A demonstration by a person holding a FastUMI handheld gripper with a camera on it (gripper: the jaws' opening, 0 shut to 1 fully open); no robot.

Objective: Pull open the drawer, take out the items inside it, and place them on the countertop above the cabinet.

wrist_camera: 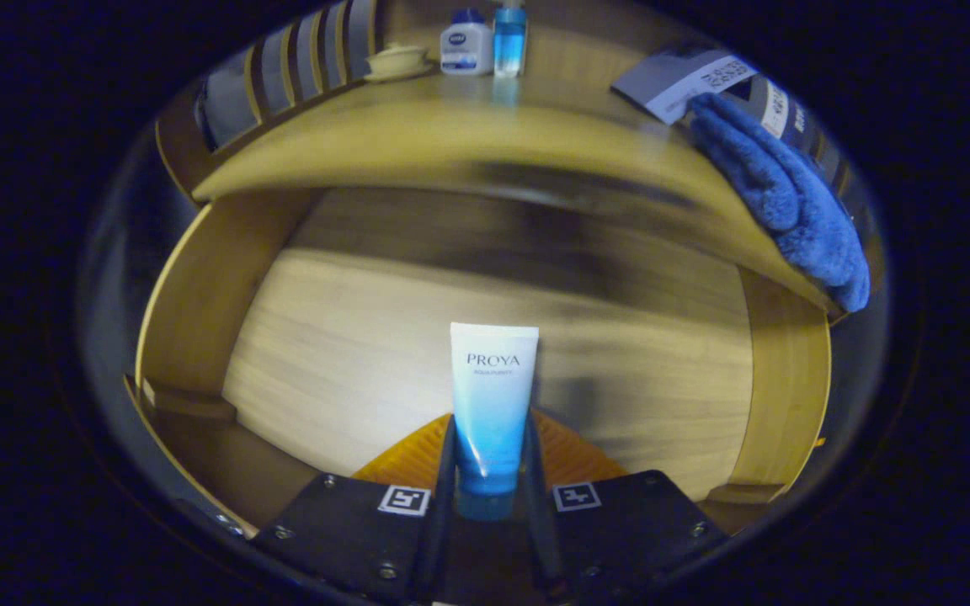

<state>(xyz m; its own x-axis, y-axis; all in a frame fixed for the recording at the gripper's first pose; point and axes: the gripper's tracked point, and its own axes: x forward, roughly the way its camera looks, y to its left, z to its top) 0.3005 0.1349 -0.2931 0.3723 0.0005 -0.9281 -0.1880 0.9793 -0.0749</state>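
Note:
A white-to-blue squeeze tube point(492, 396) stands between my fingers, cap end toward me, and my gripper point(491, 459) is shut on its lower blue part. Both fingers point(445, 471) press its sides. Below and beyond the tube lies the pulled-open wooden drawer point(350, 337), its pale floor bare around the tube. Above the drawer runs the wooden countertop point(418, 143). The picture is blurred by motion.
On the countertop's back stand a small white-and-blue jar point(466, 44), a clear blue bottle point(509, 38) and a pale dish point(398, 61). A blue fluffy cloth point(788, 202) hangs over the counter's right end, beside a dark printed box point(704, 80). Slatted panels point(300, 63) stand at the back left.

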